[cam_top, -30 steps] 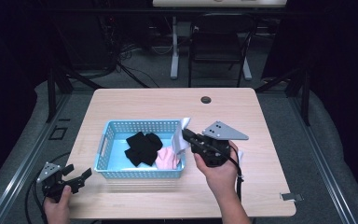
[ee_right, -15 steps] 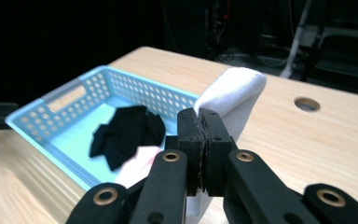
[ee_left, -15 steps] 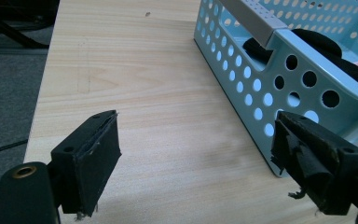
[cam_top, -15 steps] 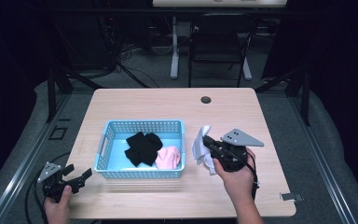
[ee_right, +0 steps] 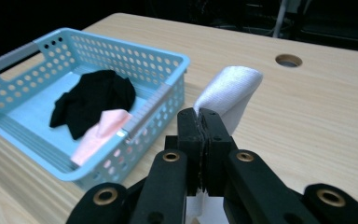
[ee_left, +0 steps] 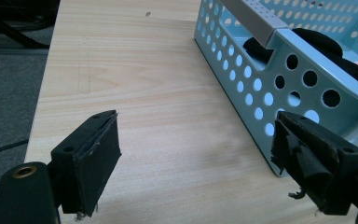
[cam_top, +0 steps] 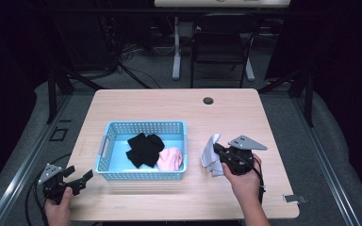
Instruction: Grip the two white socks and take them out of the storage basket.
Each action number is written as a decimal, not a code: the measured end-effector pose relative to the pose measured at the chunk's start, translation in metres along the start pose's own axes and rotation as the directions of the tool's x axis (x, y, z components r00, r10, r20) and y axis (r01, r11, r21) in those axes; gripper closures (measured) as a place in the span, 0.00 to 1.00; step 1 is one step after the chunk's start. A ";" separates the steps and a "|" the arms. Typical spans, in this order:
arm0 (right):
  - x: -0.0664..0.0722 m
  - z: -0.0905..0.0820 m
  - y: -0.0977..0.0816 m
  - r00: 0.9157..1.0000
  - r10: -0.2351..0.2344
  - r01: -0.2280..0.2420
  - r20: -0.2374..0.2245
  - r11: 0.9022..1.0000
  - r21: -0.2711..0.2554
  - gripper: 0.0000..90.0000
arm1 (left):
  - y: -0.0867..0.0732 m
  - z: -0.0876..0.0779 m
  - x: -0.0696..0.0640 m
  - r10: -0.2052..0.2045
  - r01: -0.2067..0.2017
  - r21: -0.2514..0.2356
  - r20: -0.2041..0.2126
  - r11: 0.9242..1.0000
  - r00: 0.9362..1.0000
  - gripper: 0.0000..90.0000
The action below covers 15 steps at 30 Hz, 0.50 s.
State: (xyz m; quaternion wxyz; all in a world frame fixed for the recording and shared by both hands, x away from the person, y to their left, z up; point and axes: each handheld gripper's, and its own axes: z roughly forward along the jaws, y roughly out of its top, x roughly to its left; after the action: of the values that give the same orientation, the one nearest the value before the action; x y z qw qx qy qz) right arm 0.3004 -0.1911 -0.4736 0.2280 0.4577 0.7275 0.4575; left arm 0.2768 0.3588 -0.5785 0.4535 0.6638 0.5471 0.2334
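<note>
The right gripper (cam_top: 219,153) is pinching a white cloth (cam_top: 210,160) between its jaws, which are pressing flat together on the fabric. In the right gripper view (ee_right: 200,122) the cloth (ee_right: 229,91) is rising just beyond the jaw tips and folding over, while in the high view its lower end is hanging down to about the table (cam_top: 245,120), just beside the blue basket (cam_top: 122,127). The basket (ee_right: 165,53) is sitting off to the left of these jaws and is holding a black garment (ee_right: 95,95) and a pink one (ee_right: 100,133).

The left gripper (cam_top: 78,179) is waiting with its jaws standing wide apart and nothing between them; the basket's corner (ee_left: 261,100) is lying just ahead of its right jaw.

The step in hand looks like emptying the basket, with the white cloth being set down on the bare wood. Next, the right jaws will likely need to part to let the cloth go, then swing left over the basket rim for the pink or black piece.
</note>
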 end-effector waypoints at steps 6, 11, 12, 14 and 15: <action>-0.024 0.000 -0.017 0.998 0.052 -0.054 0.042 0.998 0.035 0.98 | 0.000 0.000 -0.001 0.001 -0.001 0.001 0.000 1.000 1.000 0.17; -0.045 -0.001 -0.034 0.991 0.094 -0.102 0.096 0.992 0.078 0.98 | 0.000 0.001 -0.001 0.001 -0.001 -0.003 0.000 1.000 1.000 0.17; -0.048 -0.001 -0.038 0.989 0.108 -0.117 0.105 0.990 0.083 0.98 | 0.000 0.001 -0.001 0.001 -0.001 -0.002 0.000 1.000 1.000 0.17; -0.060 0.001 -0.049 0.983 0.135 -0.149 0.128 0.983 0.108 0.98 | 0.000 0.001 -0.001 -0.002 0.002 -0.007 0.000 1.000 1.000 0.17; -0.064 0.002 -0.052 0.980 0.149 -0.165 0.131 0.979 0.120 0.98 | 0.000 0.001 -0.001 -0.002 0.002 -0.006 0.001 1.000 1.000 0.17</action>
State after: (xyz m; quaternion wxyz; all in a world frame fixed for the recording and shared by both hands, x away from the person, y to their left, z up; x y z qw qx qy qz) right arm 0.3080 -0.2545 -0.5257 0.2045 0.5547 0.7020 0.3971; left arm 0.2770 0.3574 -0.5789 0.4560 0.6618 0.5469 0.2345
